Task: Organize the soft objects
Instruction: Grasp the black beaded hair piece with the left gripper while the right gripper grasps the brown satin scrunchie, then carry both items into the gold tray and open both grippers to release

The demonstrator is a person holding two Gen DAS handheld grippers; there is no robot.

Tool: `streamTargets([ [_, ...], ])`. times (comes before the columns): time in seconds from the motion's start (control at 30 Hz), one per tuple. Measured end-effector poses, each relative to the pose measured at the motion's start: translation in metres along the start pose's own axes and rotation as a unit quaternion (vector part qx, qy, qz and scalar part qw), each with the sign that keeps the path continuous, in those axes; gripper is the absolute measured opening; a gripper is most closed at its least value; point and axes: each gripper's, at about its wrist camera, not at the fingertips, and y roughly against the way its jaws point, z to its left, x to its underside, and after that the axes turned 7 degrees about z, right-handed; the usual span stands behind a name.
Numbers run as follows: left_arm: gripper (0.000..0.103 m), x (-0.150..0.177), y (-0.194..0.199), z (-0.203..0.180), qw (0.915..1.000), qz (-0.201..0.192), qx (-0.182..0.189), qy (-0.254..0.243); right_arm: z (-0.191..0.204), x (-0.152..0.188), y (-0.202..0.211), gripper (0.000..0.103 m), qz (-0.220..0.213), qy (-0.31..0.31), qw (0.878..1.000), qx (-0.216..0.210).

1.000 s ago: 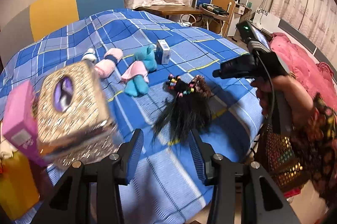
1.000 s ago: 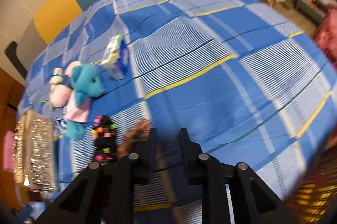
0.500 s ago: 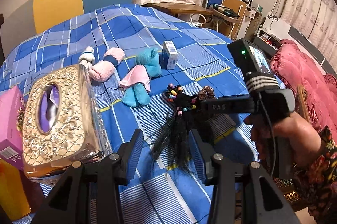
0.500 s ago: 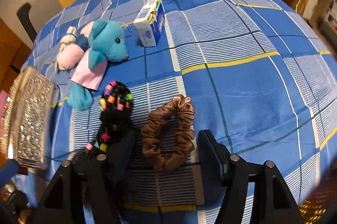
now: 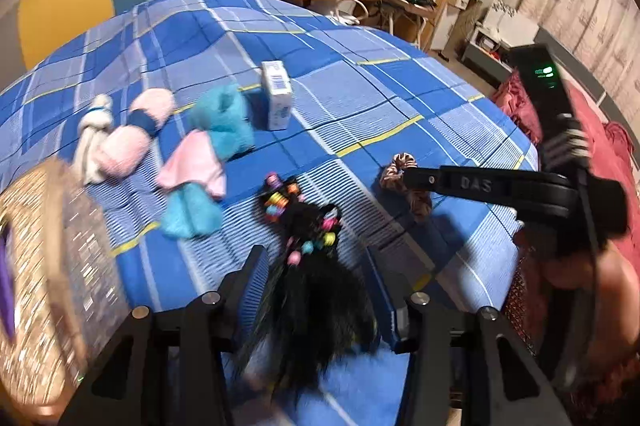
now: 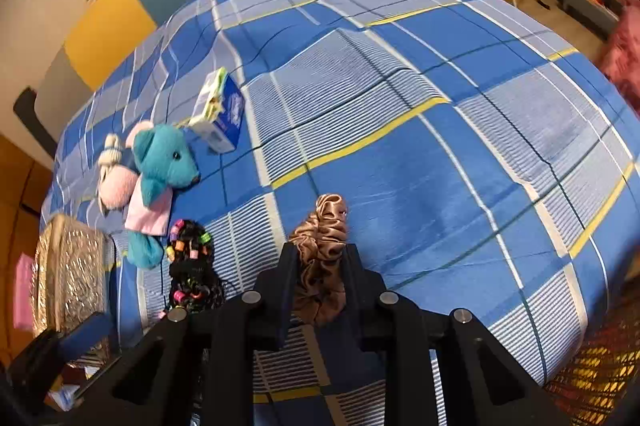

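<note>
Open blue bedspread [image 6: 460, 186] at right, toys, small carton [image 6: 224, 114], gold box [image 6: 68, 270] crowding left

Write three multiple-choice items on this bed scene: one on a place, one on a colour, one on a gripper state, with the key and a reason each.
1. Where does the small carton stand?
A. beside the teal plush toy's head
B. inside the gold box
C. on the floor

2. What colour is the scrunchie?
A. green
B. brown
C. white

3. How is the right gripper?
A. wide open over bare sheet
B. out of sight
C. shut on the scrunchie

Key: 1 A, it stands on the blue checked bedsheet next to the toy's head. 2 B, its satin folds are brown. 3 C, its fingers, just closed, squeeze the scrunchie between them.
</note>
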Motion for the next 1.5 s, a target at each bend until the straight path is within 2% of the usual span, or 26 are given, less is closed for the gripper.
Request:
streamTargets([
  [0.13, 0.056, -0.010, -0.022, -0.007, 0.9997, 0.009, -0.017, -0.016, 0.000, 0.000, -0.003, 0.023, 0.007, 0.004, 1.000, -0.005],
  [0.33, 0.056, -0.012, -0.053, -0.005, 0.9972, 0.032, -0.064, -0.020, 0.010, -0.001, -0.010, 0.023, 0.010, 0.019, 1.000, -0.004],
  [0.43, 0.056, -0.008, -0.068, 0.004, 0.9974, 0.053, -0.048, -0.009, 0.014, 0.000, -0.017, 0.023, 0.021, 0.027, 0.999, 0.004],
  [0.47, 0.056, -0.005, -0.068, 0.006, 0.9980, 0.046, -0.042, -0.006, 0.015, -0.001, -0.018, 0.023, 0.022, 0.031, 0.999, 0.006],
  [0.53, 0.049, -0.002, -0.065, 0.007, 0.9985, 0.034, -0.043, -0.008, 0.019, -0.001, -0.021, 0.026, 0.023, 0.038, 0.999, 0.011],
  [0.57, 0.039, -0.001, -0.063, 0.008, 0.9986, 0.032, -0.041, -0.008, 0.021, -0.002, -0.024, 0.027, 0.023, 0.039, 0.999, 0.018],
  [0.6, 0.034, -0.001, -0.061, 0.009, 0.9987, 0.029, -0.042, -0.008, 0.022, -0.002, -0.026, 0.029, 0.026, 0.041, 0.999, 0.024],
  [0.67, 0.033, 0.000, -0.056, 0.014, 0.9990, 0.027, -0.035, -0.005, 0.025, -0.002, -0.032, 0.042, 0.032, 0.045, 0.998, 0.032],
  [0.83, 0.031, 0.009, -0.028, 0.022, 0.9998, -0.005, -0.017, 0.005, 0.038, 0.000, -0.042, 0.043, 0.031, 0.082, 0.994, 0.070],
  [0.93, 0.031, 0.016, -0.004, 0.027, 0.9996, -0.023, 0.001, 0.016, 0.047, 0.003, -0.045, 0.024, 0.024, 0.106, 0.989, 0.102],
  [1.07, 0.031, 0.023, 0.033, 0.035, 0.9981, -0.047, 0.026, 0.030, 0.050, 0.004, -0.043, 0.018, 0.023, 0.101, 0.991, 0.080],
  [1.2, 0.031, 0.028, 0.073, 0.045, 0.9957, -0.078, 0.037, 0.034, 0.057, 0.007, -0.041, 0.017, 0.018, 0.110, 0.992, 0.066],
  [1.33, 0.031, 0.039, 0.116, 0.067, 0.9920, -0.113, 0.031, 0.047, 0.065, 0.011, -0.036, 0.017, 0.004, 0.124, 0.990, 0.062],
  [1.5, 0.031, 0.053, 0.159, 0.110, 0.9860, -0.145, 0.015, 0.082, 0.058, 0.008, -0.034, 0.017, 0.001, 0.111, 0.993, 0.049],
])
